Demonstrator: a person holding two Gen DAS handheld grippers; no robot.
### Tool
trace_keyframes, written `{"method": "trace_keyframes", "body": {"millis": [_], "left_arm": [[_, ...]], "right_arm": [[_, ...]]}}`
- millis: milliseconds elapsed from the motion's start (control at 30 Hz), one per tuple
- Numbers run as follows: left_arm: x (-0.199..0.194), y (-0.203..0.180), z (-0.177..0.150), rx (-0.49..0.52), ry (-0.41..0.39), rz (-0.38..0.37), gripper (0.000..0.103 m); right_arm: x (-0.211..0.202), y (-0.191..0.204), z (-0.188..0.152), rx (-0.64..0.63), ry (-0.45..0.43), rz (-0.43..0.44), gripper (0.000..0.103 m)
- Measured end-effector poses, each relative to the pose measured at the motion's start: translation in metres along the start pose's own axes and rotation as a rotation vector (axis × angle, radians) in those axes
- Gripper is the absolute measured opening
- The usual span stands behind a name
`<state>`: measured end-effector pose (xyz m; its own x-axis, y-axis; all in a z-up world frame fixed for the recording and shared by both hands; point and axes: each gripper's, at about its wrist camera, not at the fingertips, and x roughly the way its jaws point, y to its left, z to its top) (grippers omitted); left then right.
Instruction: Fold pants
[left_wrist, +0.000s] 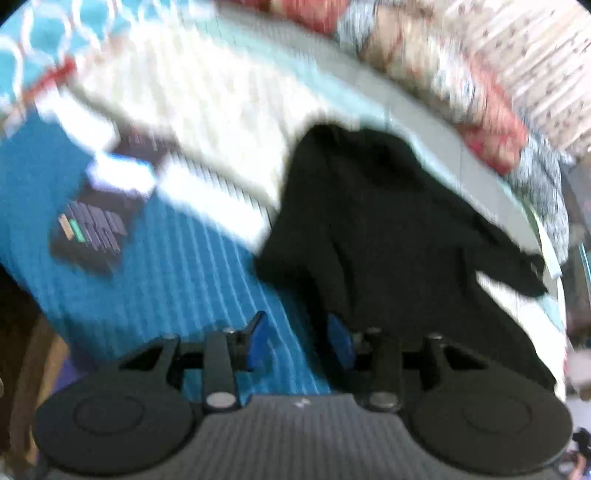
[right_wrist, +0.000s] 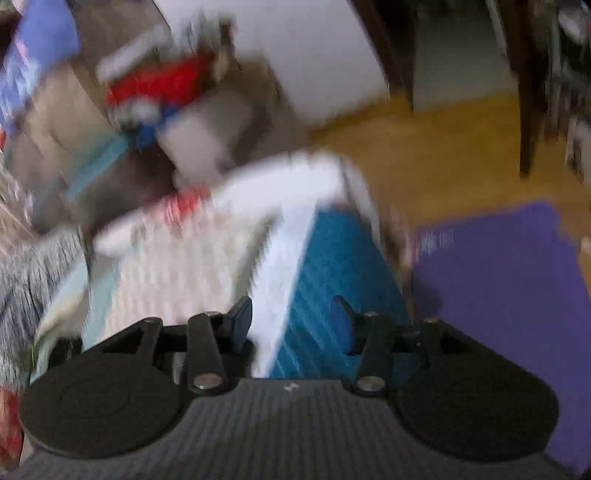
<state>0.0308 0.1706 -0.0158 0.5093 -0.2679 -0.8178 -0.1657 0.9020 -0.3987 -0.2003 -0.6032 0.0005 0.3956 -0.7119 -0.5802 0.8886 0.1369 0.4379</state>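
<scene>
The black pants (left_wrist: 388, 236) lie crumpled on the blue-and-white striped bed cover (left_wrist: 177, 258) in the left wrist view, right of centre. My left gripper (left_wrist: 299, 343) is open and empty, its blue pads at the near edge of the pants, the right pad against the dark cloth. My right gripper (right_wrist: 291, 325) is open and empty above the corner of the same cover (right_wrist: 332, 266). The pants do not show in the right wrist view. Both views are blurred by motion.
A dark card with coloured bars (left_wrist: 92, 229) lies on the cover at left. Patterned pillows and bedding (left_wrist: 480, 96) pile along the far side. In the right wrist view a purple mat (right_wrist: 509, 295) lies on the wooden floor (right_wrist: 443, 158), and cluttered items (right_wrist: 159, 88) sit beyond the bed.
</scene>
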Motion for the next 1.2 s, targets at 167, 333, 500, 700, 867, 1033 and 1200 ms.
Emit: {"method": "trace_keyframes", "body": {"millis": [167, 333, 500, 700, 867, 1033, 1200], "left_arm": [[0.006, -0.049, 0.064, 0.320, -0.223, 0.161, 0.043], [0.083, -0.128, 0.100, 0.717, -0.307, 0.185, 0.067], [0.163, -0.167, 0.101, 0.944, -0.223, 0.198, 0.070], [0.203, -0.157, 0.096, 1.030, -0.179, 0.252, 0.069], [0.210, -0.147, 0.110, 0.949, -0.175, 0.328, 0.016], [0.195, -0.150, 0.114, 0.890, -0.224, 0.353, 0.009], [0.157, -0.151, 0.113, 0.798, -0.314, 0.334, 0.009]], "right_arm": [[0.001, 0.101, -0.008, -0.198, 0.067, 0.247, 0.050], [0.054, 0.206, -0.037, -0.301, 0.304, 0.472, 0.050], [0.120, 0.295, -0.066, -0.331, 0.439, 0.483, 0.051], [0.163, 0.370, -0.109, -0.399, 0.469, 0.396, 0.058], [0.207, 0.405, -0.148, -0.437, 0.477, 0.290, 0.062], [0.228, 0.404, -0.160, -0.487, 0.483, 0.220, 0.008], [0.189, 0.362, -0.101, -0.352, 0.419, 0.326, 0.008]]}}
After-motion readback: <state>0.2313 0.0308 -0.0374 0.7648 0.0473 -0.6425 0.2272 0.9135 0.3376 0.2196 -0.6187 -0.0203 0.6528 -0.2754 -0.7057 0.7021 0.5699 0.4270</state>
